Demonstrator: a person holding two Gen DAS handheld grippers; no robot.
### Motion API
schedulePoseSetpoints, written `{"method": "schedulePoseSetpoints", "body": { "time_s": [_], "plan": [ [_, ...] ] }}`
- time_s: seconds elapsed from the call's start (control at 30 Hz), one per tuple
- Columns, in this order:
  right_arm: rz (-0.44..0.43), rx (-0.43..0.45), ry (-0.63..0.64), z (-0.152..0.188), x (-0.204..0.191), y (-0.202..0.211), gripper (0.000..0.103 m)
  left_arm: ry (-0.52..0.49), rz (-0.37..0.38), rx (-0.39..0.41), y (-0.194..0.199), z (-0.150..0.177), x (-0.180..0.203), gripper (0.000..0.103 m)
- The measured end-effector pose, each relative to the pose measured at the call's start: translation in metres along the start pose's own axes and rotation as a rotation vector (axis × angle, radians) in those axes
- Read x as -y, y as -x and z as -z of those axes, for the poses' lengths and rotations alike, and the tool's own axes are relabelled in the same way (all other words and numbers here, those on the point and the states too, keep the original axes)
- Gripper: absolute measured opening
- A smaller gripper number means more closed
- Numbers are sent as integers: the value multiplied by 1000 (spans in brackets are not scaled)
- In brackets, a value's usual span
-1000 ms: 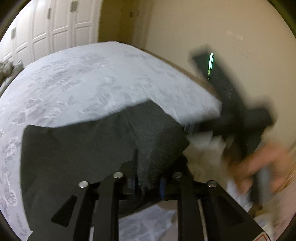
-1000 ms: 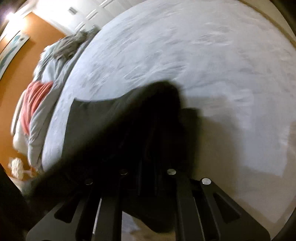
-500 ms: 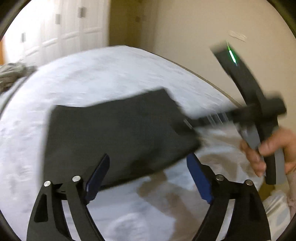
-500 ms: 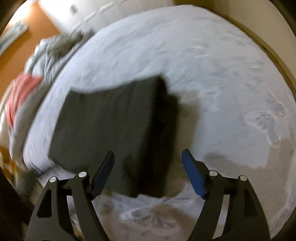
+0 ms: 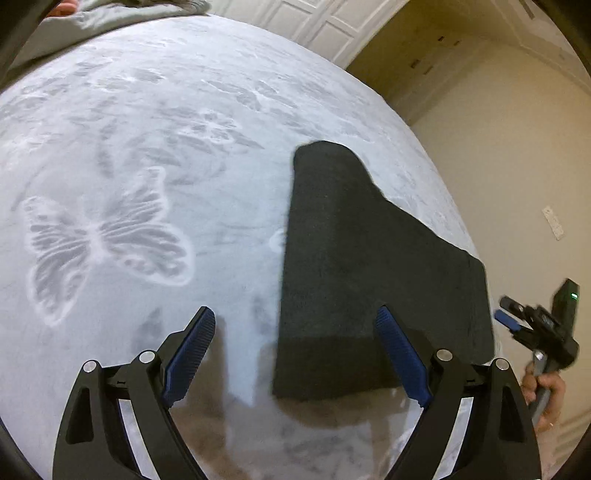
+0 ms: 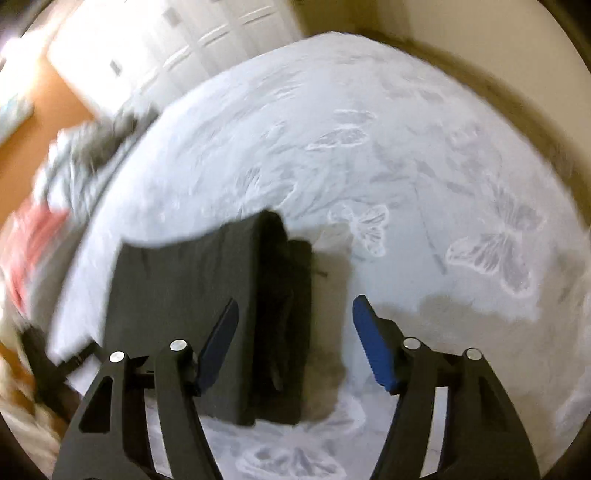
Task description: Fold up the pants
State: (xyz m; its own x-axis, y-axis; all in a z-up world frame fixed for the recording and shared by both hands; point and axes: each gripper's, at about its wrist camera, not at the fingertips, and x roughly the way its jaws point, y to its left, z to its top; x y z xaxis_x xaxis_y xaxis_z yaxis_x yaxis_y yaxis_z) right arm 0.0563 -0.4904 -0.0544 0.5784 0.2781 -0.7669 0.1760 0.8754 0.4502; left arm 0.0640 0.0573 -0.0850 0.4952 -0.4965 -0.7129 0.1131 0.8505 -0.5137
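Note:
Dark grey pants (image 5: 369,266) lie folded flat on the white butterfly-print bedspread (image 5: 147,155). My left gripper (image 5: 295,336) hangs open above their near left corner, and its blue pads (image 5: 192,347) touch nothing. At the right edge of the left wrist view, a hand holds my right gripper (image 5: 508,312) just off the pants' right side. In the right wrist view the pants (image 6: 192,295) lie below my right gripper (image 6: 295,328). Its jaws are closing. The pants' thick folded edge sits under the gap, and the pads are clear of the cloth.
The bed's far edge meets a beige wall (image 5: 498,129) and white closet doors (image 5: 332,22). Crumpled grey bedding (image 6: 85,155) and something red (image 6: 26,251) are piled at the left. A person's hand (image 5: 546,395) is by the bed's right edge.
Both grippers have let go of the pants and opened. The pants dropped flat onto the bed. My left gripper swung sideways and rolled. The right jaws are narrower than half a second ago.

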Motion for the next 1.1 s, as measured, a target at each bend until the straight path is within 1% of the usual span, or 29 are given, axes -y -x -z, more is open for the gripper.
{"method": "schedulePoseSetpoints", "body": {
  "time_s": [0.03, 0.07, 0.1, 0.17, 0.2, 0.27, 0.3, 0.33, 0.37, 0.4, 0.43, 0.47, 0.53, 0.63, 0.7, 0.73, 0.77, 0.83, 0.9, 0.93, 1.0, 1.03, 1.1],
  "plan": [
    [2, -19, -20, -3, 3, -7, 65, -10, 20, -5, -5, -1, 6, 86],
    [10, -32, -24, -5, 1, -14, 70, -24, 36, -4, -9, -3, 12, 86],
    [51, -25, -17, -7, -2, -20, 71, -34, 49, -5, -14, -4, 15, 86],
    [95, 10, 25, -15, -8, -26, 71, -39, 58, -23, -23, -6, 21, 86],
    [110, 45, 76, -20, -16, -29, 70, -30, 60, -37, -28, -5, 20, 86],
    [128, 67, 129, -26, -22, -32, 50, -38, 59, -16, -26, -1, 19, 86],
    [124, 63, 128, -30, -22, -36, 48, -52, 55, -11, -26, 0, 22, 87],
    [96, 33, 110, -34, -20, -43, 47, -59, 51, -14, -25, 0, 21, 87],
    [72, 3, 91, -33, -17, -46, 38, -67, 48, -14, -26, 1, 23, 87],
    [25, -44, 61, -34, -12, -52, 30, -71, 48, -13, -26, 1, 23, 87],
    [-10, -74, 46, -33, -9, -52, 16, -73, 47, -13, -24, 1, 20, 87],
    [-38, -101, 37, -30, -8, -51, 8, -73, 48, -12, -24, 1, 20, 87],
    [-88, -133, 27, -26, -13, -48, 6, -73, 51, -11, -29, -2, 20, 87],
    [-113, -140, 18, -18, -20, -36, 6, -54, 58, -6, -32, -6, 19, 87],
    [-132, -178, -20, -9, -19, -38, 6, -44, 64, -5, -33, -7, 18, 87],
    [-125, -192, -25, -5, -20, -41, 6, -43, 65, -3, -32, -7, 17, 87],
    [-102, -207, -14, 1, -23, -41, 6, -43, 67, 0, -32, -7, 17, 87],
    [-80, -209, 19, 8, -30, -40, 6, -48, 64, 1, -30, -6, 17, 87],
    [-18, -219, 67, 15, -35, -47, 6, -59, 54, 4, -31, -5, 19, 87],
    [-8, -223, 78, 16, -36, -50, 5, -71, 46, 6, -31, -4, 20, 87],
    [-17, -235, 73, 13, -33, -44, 6, -99, 29, 10, -32, -2, 23, 87],
    [5, -208, 63, 9, -29, -33, 6, -115, 20, 11, -31, -1, 24, 87],
    [157, -113, 82, 4, -25, -8, 15, -122, 18, 7, -30, 0, 25, 87]
  ]
}}
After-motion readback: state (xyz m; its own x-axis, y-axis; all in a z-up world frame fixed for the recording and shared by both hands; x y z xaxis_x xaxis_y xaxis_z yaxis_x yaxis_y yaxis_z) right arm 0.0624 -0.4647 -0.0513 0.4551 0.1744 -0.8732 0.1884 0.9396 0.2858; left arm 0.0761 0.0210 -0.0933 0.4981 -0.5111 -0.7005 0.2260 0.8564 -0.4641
